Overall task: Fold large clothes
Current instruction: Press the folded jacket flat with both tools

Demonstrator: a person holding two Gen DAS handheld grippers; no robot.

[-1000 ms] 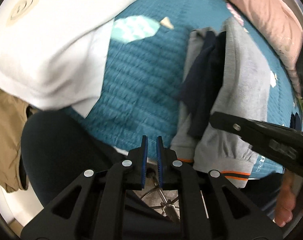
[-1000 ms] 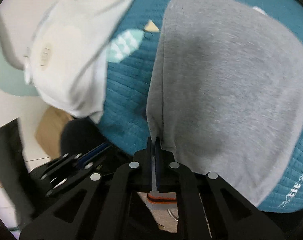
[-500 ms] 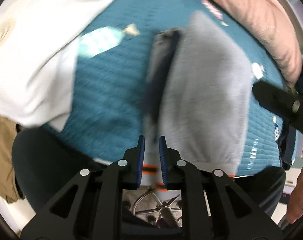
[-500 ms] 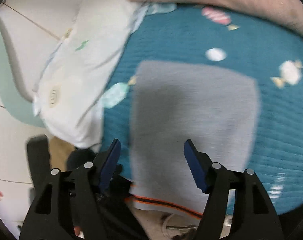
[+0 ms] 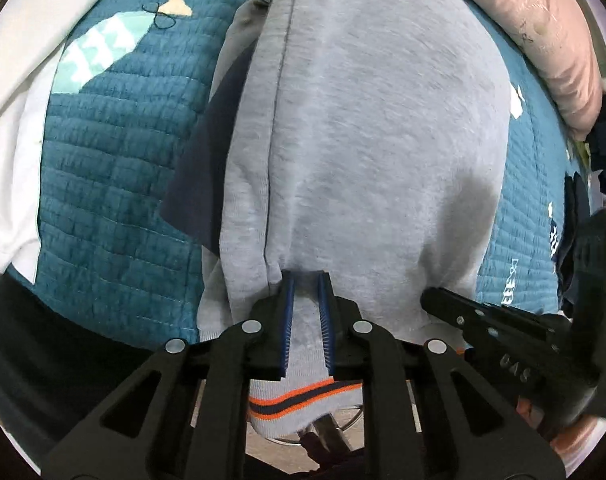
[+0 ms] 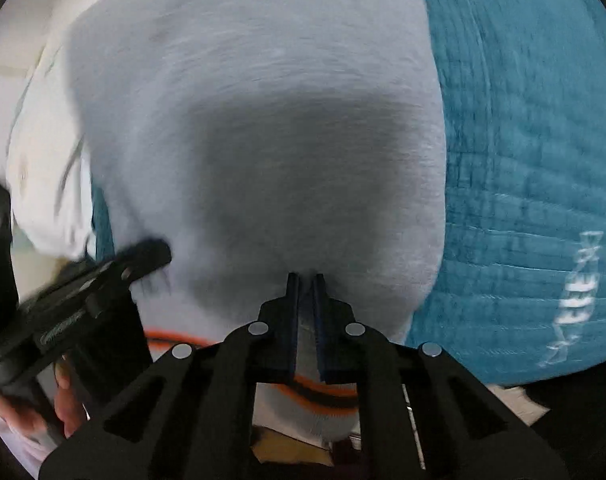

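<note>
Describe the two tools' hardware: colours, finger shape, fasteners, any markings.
Both tools match: matte black, truss-like finger frames with triangular cutouts, silver round fasteners at the joints, and blue ribbed pads on the inner finger faces. The left tool and the right tool show no cables. The right tool's side carries embossed lettering, too small to read. Bare fingers show behind it; no sleeve is visible.

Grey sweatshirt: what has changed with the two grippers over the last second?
The right gripper let go half a second ago and has closed on the grey sweatshirt hem again. The left gripper, empty before, moved onto the hem and now straddles it. The teal quilt is unchanged.
</note>
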